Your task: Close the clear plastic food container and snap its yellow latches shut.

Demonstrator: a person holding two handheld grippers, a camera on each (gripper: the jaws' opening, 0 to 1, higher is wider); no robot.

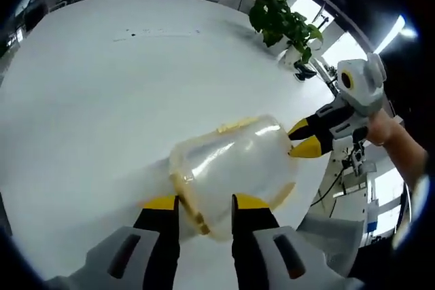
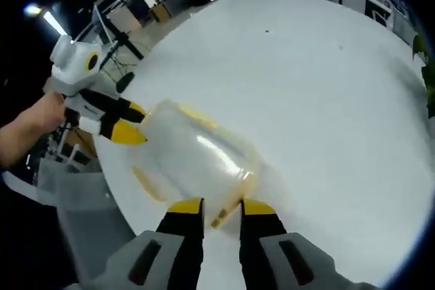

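One clear plastic food container [image 1: 228, 168] lies on the white desk [image 1: 95, 100] between two grippers — left gripper [image 1: 204, 207] nearly closed on one rim, right gripper [image 2: 221, 206] likewise pinching the opposite end.

The container [image 1: 231, 168] latches are blurred and their state cannot be determined. The plant [image 1: 282, 22] pot is too small to be made out.

Bright, even overhead light | ceiling strip lamps [image 2: 46, 20] blown out | white bench [image 1: 102, 100] near overexposed, soft shadows | glare on clear container [image 1: 231, 161] | strong fisheye bending, soft edges
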